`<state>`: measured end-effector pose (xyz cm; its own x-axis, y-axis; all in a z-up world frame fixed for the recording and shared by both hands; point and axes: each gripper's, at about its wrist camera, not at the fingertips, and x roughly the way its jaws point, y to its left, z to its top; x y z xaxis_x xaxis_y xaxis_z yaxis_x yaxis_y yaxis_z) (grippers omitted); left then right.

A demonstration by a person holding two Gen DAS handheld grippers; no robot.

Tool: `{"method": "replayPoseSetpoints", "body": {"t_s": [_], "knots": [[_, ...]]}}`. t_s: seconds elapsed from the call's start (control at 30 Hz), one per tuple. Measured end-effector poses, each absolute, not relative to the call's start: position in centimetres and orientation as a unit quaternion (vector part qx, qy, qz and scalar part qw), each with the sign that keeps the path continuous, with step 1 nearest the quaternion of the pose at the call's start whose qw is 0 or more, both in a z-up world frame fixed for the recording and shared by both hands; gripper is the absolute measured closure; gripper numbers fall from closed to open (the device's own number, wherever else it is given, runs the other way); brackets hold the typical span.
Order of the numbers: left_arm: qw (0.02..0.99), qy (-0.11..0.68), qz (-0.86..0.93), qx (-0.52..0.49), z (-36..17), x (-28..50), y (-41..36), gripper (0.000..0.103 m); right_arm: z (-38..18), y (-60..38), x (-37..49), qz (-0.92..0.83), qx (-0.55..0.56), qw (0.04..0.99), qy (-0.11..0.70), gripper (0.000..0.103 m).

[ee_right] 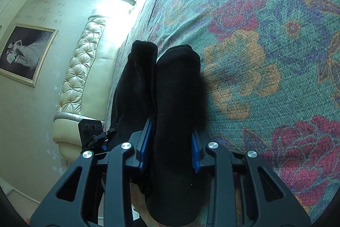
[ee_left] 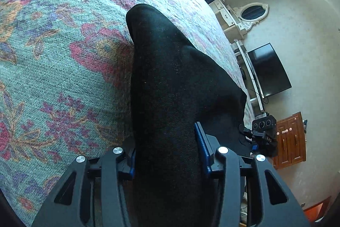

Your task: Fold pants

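The bed, under its floral spread, gives you a broad flat surface to fold on, and the pants lie along it near the edge that faces the room, running away from you toward the window end. In the right wrist view they show as two dark bundles side by side, which looks like the two legs, or one fold already doubled; which of the two is hard to say. Your left gripper has its jaws closed in on a thick bunch of the black cloth, the blue pads pressing it from both sides. Your right gripper clamps the near bundle the same way. Each camera catches the other gripper just beside it, so you are holding the near end at two points close together. That hold probably lets you lift this end evenly and carry it over the far end without the cloth twisting.
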<state>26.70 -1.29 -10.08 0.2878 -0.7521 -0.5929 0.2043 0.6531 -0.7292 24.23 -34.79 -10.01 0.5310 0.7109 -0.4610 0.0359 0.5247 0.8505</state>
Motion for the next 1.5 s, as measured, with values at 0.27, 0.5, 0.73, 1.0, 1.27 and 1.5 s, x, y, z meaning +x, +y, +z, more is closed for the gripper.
{"method": "replayPoseSetpoints", "body": {"t_s": [0.27,0.5,0.73,1.0,1.27,1.5], "knots": [[0.74,0.517,-0.317,-0.291,-10.4,26.7,-0.7,0.051,-10.8,-36.8,22.3,0.224,0.472,0.75,0.405,0.057],[0.733,0.495,-0.333,-0.326,-10.5,22.9,1.1,0.039,-10.8,-37.3,16.6,0.236,0.488,0.74,0.398,0.037],[0.731,0.477,-0.315,-0.372,-10.7,20.1,2.7,0.039,-10.4,-35.6,15.5,0.224,0.486,0.745,0.397,0.023],[0.728,0.489,-0.295,-0.379,-10.6,19.3,5.1,0.039,-9.8,-34.1,16.3,0.204,0.476,0.751,0.41,0.015],[0.718,0.497,-0.306,-0.379,-10.8,19.8,2.1,0.03,-9.5,-32.5,17.4,0.2,0.481,0.745,0.416,0.012],[0.733,0.491,-0.29,-0.372,-10.7,19.5,2.0,0.031,-9.7,-31.6,17.3,0.186,0.478,0.745,0.426,0.027]]}}
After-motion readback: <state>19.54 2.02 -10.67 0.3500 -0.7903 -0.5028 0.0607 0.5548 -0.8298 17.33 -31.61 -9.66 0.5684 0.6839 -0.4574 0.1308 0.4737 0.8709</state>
